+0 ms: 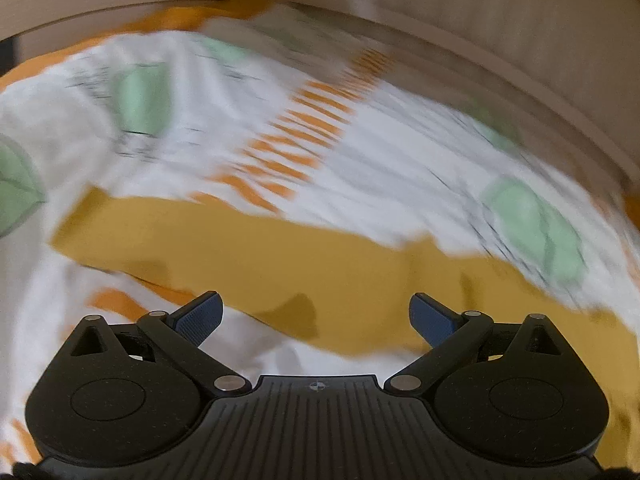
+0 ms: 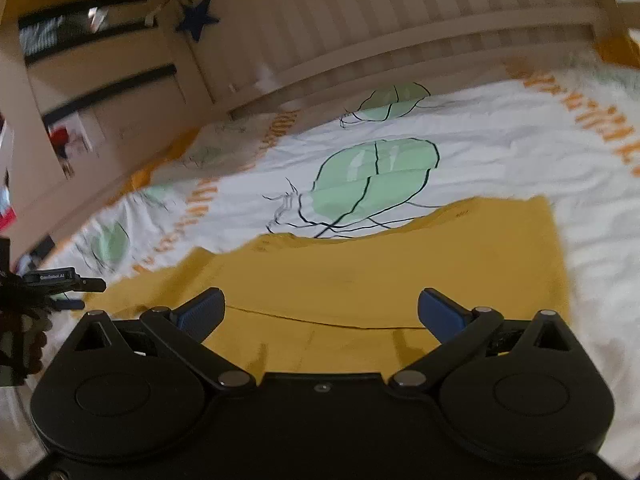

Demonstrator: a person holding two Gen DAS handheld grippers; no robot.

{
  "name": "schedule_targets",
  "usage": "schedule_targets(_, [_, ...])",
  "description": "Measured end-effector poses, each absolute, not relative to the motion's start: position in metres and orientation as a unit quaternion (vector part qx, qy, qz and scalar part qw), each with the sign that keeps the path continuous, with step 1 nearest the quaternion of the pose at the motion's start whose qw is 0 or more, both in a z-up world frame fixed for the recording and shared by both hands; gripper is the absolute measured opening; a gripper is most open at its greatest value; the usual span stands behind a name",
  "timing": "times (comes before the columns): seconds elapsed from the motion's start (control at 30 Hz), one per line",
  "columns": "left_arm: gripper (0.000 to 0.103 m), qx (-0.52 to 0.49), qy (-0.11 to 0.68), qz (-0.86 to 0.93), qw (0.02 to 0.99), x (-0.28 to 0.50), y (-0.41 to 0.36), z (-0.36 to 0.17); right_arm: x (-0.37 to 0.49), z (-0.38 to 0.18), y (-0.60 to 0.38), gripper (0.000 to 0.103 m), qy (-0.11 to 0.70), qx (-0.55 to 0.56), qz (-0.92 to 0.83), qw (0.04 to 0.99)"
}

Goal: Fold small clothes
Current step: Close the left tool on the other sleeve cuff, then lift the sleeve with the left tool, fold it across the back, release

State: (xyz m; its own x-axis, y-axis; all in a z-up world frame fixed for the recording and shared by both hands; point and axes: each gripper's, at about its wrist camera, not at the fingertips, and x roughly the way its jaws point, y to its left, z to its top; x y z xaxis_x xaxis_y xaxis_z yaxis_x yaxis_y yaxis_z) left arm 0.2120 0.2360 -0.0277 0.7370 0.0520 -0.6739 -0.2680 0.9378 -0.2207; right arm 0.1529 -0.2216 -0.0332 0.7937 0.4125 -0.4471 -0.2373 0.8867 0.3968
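Observation:
A mustard-yellow small garment [image 2: 380, 272] lies flat on a white bedsheet with green leaf prints [image 2: 376, 176]. In the right wrist view it has a fold edge running across just ahead of my right gripper [image 2: 322, 312], which is open and empty above it. In the blurred left wrist view the garment [image 1: 280, 256] shows as a yellow band across the sheet, and my left gripper [image 1: 316, 316] is open and empty over its near edge. The left gripper's tip also shows at the left edge of the right wrist view [image 2: 72, 280].
A beige wooden slatted bed rail [image 2: 400, 40] runs along the far side of the bed, with a dark blue star [image 2: 196, 18] hanging on it. Beige drawers [image 2: 100, 80] stand at the far left. The sheet has orange striped bands [image 1: 304, 136].

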Motion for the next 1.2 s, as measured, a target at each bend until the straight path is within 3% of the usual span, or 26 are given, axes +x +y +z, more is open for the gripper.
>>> schedule_targets(0.47, [0.101, -0.266, 0.352, 0.210, 0.872, 0.210, 0.358, -0.068, 0.148, -0.048, -0.160, 0.103, 0.288, 0.207, 0.211, 0.911])
schedule_targets(0.83, [0.101, -0.286, 0.336, 0.213, 0.871, 0.233, 0.388, -0.087, 0.133, -0.049, -0.128, 0.103, 0.274, 0.162, 0.263, 0.911])
schedule_targets(0.87, [0.097, -0.291, 0.334, 0.209, 0.872, 0.235, 0.389, -0.087, 0.133, -0.049, -0.126, 0.103, 0.274, 0.162, 0.264, 0.910])
schedule_targets(0.9, [0.073, -0.297, 0.329, 0.202, 0.873, 0.235, 0.391, -0.087, 0.133, -0.050, -0.127, 0.103, 0.276, 0.164, 0.264, 0.909])
schedule_targets(0.93, [0.054, -0.302, 0.328, 0.200, 0.872, 0.237, 0.393, -0.087, 0.134, -0.051, -0.127, 0.103, 0.278, 0.165, 0.264, 0.909])
schedule_targets(0.97, [0.019, -0.309, 0.331, 0.208, 0.867, 0.237, 0.395, -0.087, 0.134, -0.052, -0.127, 0.103, 0.280, 0.166, 0.263, 0.908])
schedule_targets(1.0, [0.005, -0.315, 0.334, 0.217, 0.862, 0.238, 0.396, -0.088, 0.134, -0.052, -0.128, 0.103, 0.281, 0.167, 0.260, 0.909])
schedule_targets(1.2, [0.004, -0.290, 0.317, 0.200, 0.880, 0.234, 0.379, -0.069, 0.138, -0.053, -0.134, 0.103, 0.286, 0.175, 0.247, 0.909])
